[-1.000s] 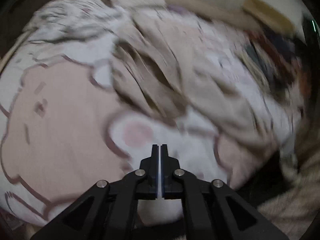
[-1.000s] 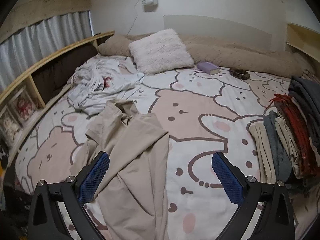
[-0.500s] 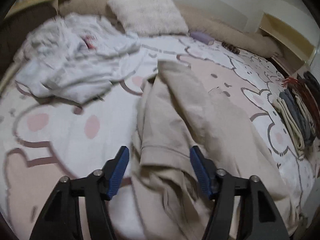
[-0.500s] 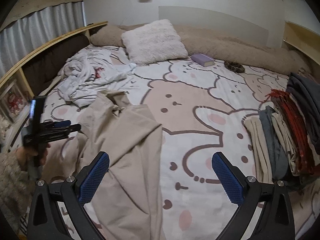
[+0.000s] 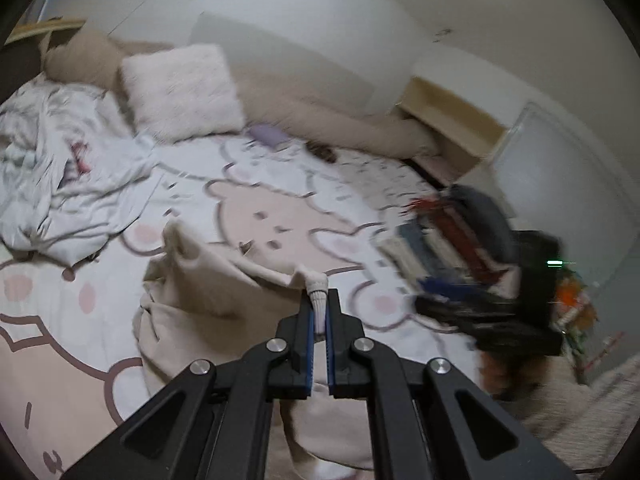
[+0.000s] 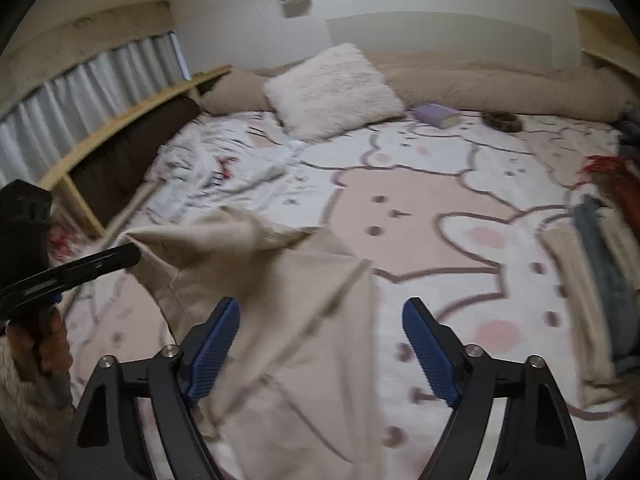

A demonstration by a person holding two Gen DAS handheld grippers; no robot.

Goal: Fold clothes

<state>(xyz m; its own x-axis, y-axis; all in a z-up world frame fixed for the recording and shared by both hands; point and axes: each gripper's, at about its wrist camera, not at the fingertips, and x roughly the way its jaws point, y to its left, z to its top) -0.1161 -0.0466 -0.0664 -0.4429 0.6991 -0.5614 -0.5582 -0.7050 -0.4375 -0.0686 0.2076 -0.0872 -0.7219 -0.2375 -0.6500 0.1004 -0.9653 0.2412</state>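
1. My left gripper (image 5: 319, 312) is clamped on a ribbed cuff (image 5: 317, 286) of the beige garment (image 5: 208, 292). Only a narrow strip of cuff sits between the blue pads, near their tips.
2. My right gripper (image 6: 320, 344) is spread wide and holds nothing. Beige cloth drapes just in front of its left pad (image 6: 216, 344).
3. The garment lies on the bear-print bed sheet (image 6: 420, 216), at about 7 o'clock of the right wrist view. One corner is lifted toward 9 o'clock, where the left gripper shows; the rest sags in loose folds.
4. Risk: cuff slips out. Cause: shallow bite near the pad tips, with the hanging cloth pulling on it.
5. Risk: lopsided fold. Cause: only one point is held, so the cloth twists and bunches. The garment's outline cannot be made out from here.
6. Risk: right gripper closes on several layers, or on the sheet. Cause: the cloth under it is doubled over, and its edges are hidden.
7. Risk: dragging in the white pile (image 6: 224, 176) at 10 o'clock. Cause: it lies just beside the lifted corner.
8. Risk: upsetting the folded stack (image 6: 600, 248) at 3 o'clock. Cause: a wide sweep of the cloth that way.
9. Both views are motion-blurred, so finer detail cannot be told.
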